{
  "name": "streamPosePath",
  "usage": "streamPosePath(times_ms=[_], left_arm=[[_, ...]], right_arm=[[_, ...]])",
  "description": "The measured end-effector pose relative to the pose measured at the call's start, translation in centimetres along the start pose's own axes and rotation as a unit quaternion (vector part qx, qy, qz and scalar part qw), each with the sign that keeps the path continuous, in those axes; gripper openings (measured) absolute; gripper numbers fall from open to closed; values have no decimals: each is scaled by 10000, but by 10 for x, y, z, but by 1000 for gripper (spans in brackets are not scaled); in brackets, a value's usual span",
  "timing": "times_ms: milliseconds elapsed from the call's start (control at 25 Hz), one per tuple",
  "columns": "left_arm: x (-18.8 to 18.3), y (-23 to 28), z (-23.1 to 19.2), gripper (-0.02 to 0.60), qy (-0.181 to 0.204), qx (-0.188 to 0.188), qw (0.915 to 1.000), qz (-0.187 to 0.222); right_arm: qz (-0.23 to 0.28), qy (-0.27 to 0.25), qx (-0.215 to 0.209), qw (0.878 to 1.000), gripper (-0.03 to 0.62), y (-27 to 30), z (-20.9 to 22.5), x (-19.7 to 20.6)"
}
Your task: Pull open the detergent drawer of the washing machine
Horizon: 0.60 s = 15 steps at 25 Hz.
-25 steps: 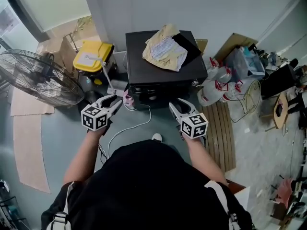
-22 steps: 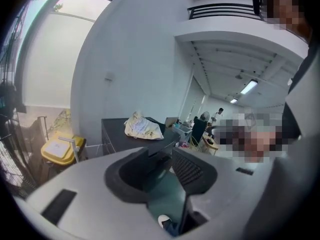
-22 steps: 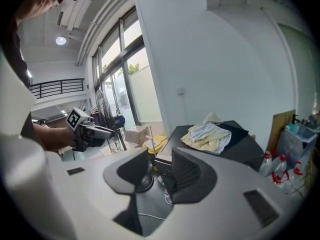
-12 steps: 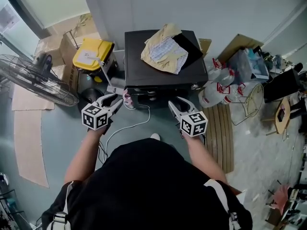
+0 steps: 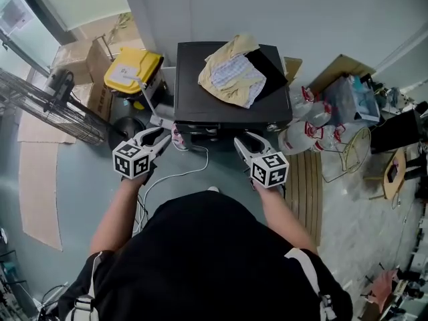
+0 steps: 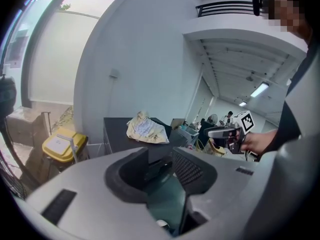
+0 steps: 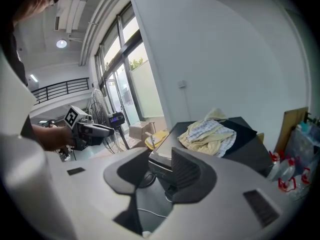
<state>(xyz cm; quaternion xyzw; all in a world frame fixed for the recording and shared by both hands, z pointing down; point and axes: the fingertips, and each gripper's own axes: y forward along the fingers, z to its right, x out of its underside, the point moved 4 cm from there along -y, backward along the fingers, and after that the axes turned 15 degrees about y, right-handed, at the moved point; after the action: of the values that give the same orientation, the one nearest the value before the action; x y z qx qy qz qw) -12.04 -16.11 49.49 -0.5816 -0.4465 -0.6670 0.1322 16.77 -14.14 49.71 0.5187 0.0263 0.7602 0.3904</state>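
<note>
**Detergent drawer hard to pick out; both grippers wide and empty**

The washing machine (image 5: pixel 200 95) is a black box with a flat, smooth top, in the upper middle of the head view. A soft, crumpled yellow and checked cloth (image 5: pixel 231 72) lies on it. The drawer is too small to tell on the dark front. The left gripper (image 5: pixel 162 138) is near the front's left corner. The right gripper (image 5: pixel 245 140) is near its right side. Their grey jaws are spread apart and hold nothing.

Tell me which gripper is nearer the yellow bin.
Left. In the head view the left gripper is just below-right of the yellow bin; the right gripper is farther right, across the washing machine's front.
</note>
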Motion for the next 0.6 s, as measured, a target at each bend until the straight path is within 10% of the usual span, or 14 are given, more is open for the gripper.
streamPosePath(times_ms=[600], left_arm=[[-4,30,10,143,-122,-226,9997,-22]], right_arm=[[-317,-98,-330,9989,147,13,34,-5]])
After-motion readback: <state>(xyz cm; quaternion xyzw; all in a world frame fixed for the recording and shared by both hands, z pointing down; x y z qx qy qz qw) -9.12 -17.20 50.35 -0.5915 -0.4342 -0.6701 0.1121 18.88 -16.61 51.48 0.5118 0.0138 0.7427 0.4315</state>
